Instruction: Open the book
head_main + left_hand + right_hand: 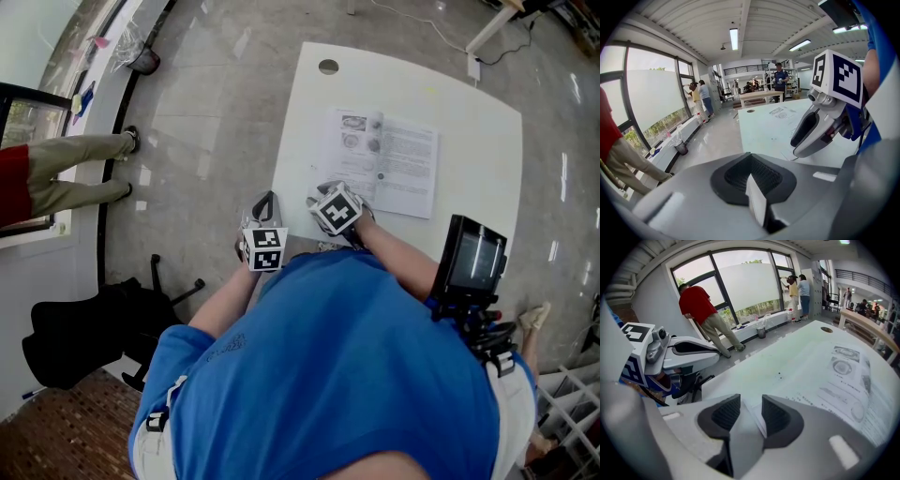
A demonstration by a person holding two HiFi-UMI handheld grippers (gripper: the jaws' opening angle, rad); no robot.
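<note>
The book (pixel 389 159) already lies open and flat on the white surface (pixel 469 122), printed pages up, so the task looks essentially done. The right tongs (pixel 750 413) stand released at its near corner, a pale page edge showing in the gap but not pinched. The left tongs (pixel 752 180) are clenched on nothing, beside the right ones at the surface's edge, apart from the book.

White table (pixel 487 141): round hole (pixel 328 67) near its far left corner. Left of table, by the window (pixel 740 282): person in red top and khaki trousers (pixel 75 148), small bin (pixel 145 62) further along. Black bag (pixel 80 342) on floor, near-left of table. Beyond table: wooden table (pixel 761 95), with a person in blue (pixel 779 77) behind it.
</note>
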